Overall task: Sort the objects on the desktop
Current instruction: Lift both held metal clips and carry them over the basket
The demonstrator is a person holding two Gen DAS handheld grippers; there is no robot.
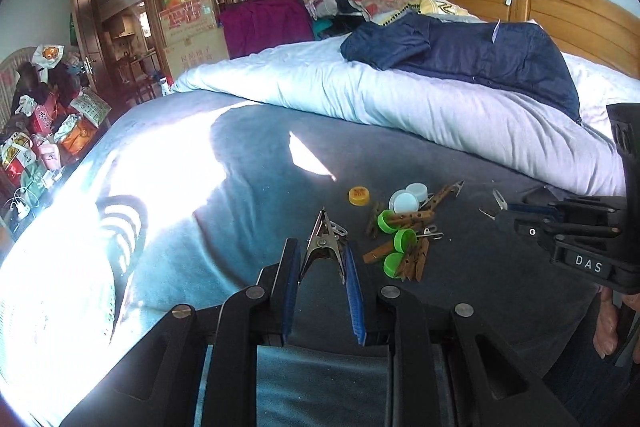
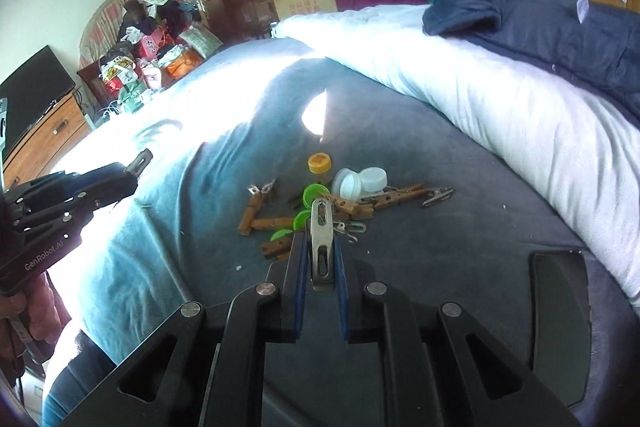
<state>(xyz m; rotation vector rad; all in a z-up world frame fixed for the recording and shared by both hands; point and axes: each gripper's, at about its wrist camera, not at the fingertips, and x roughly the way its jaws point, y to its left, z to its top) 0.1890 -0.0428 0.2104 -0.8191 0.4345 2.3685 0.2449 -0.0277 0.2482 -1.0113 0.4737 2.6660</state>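
Left gripper [image 1: 323, 259] pinches a metal clip [image 1: 325, 247]; right gripper [image 2: 320, 259] pinches another clip [image 2: 321, 243]. Both tilt down over the bed [image 2: 460, 227].

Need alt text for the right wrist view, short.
The right claw is shut on a silver metal clothes clip, held above a dark grey bedsheet. Beyond it lies a heap of wooden clothespins, green plastic bottle caps, white caps and one yellow cap. The left claw enters from the left edge.
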